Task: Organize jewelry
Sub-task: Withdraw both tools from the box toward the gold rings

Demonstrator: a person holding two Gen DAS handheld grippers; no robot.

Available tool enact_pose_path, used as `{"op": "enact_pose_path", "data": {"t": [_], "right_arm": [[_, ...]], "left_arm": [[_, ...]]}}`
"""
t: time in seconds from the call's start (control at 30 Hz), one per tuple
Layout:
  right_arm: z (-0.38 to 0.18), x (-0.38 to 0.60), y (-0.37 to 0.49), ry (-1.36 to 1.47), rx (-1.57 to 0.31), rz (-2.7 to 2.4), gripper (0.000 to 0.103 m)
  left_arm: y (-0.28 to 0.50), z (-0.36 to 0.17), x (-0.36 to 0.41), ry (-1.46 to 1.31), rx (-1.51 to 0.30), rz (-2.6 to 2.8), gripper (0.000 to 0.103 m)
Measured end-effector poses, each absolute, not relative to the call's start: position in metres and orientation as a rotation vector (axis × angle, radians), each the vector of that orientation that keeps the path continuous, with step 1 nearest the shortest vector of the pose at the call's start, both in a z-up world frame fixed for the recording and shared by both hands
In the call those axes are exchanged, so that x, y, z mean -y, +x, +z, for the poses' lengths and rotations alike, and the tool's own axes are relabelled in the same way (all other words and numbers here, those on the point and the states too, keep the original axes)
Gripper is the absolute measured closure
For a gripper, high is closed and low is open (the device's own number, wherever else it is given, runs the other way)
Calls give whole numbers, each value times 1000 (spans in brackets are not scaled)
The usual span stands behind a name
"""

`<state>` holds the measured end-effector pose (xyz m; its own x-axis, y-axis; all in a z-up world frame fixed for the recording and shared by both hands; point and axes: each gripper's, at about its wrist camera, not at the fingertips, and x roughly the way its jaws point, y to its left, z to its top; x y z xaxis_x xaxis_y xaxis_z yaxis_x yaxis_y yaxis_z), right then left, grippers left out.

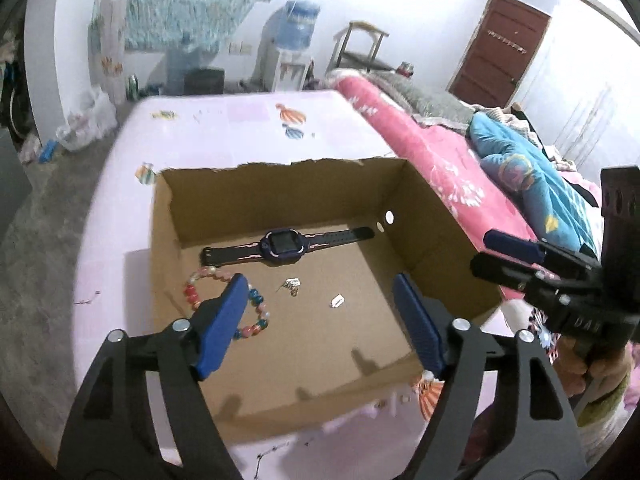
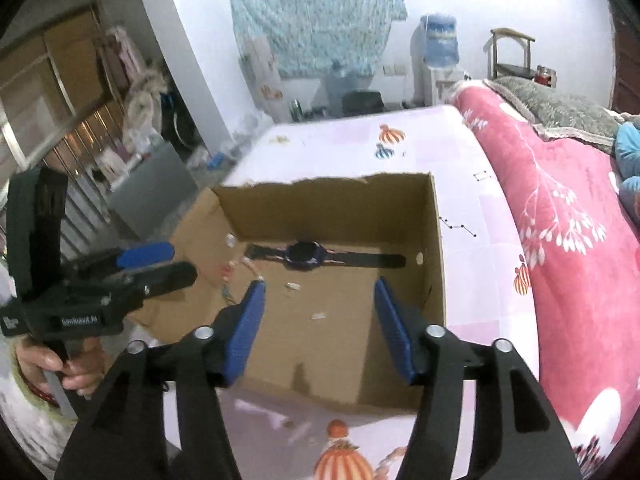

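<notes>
An open cardboard box (image 1: 436,224) sits on a pale pink table; the right wrist view also shows the box (image 2: 438,240). Inside lie a dark watch (image 1: 282,243) with pink trim, a colourful bead bracelet (image 1: 256,308), a small earring (image 1: 291,283) and a white tag (image 1: 337,301). The watch (image 2: 306,258) also shows in the right wrist view. My left gripper (image 1: 320,280) is open and empty above the box's near half. My right gripper (image 2: 320,286) is open and empty above the box too. Each gripper shows in the other's view, the right gripper (image 1: 516,248) and the left gripper (image 2: 160,264).
A pink floral bed (image 1: 432,148) runs along the table's right side (image 2: 560,208). The table (image 1: 224,128) carries printed stickers. A water dispenser (image 1: 290,48), a chair and a brown door (image 1: 500,48) stand at the back. Clutter and shelves fill the left (image 2: 80,120).
</notes>
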<state>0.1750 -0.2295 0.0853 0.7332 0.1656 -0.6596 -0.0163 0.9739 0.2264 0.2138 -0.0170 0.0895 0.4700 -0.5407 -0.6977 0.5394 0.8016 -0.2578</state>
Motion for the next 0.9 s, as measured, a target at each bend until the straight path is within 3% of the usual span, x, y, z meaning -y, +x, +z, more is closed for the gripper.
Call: {"op": "enact_pose_path", "data": {"t": [0.07,0.17,0.5,0.9], "right_arm": [[91,226,160,229,-703,108,35],[94,219,142,244,-667,120,30],[75,207,97,247,-666,114,30],[-4,187,63,219,-856,81,30]], "left_arm": [[198,95,8,3,-829,-659,25],[177,99,-5,18,-795,-649,21],[134,82,-40,43,-785,-614,19],[106,18,-57,70,-873,-549,19]]}}
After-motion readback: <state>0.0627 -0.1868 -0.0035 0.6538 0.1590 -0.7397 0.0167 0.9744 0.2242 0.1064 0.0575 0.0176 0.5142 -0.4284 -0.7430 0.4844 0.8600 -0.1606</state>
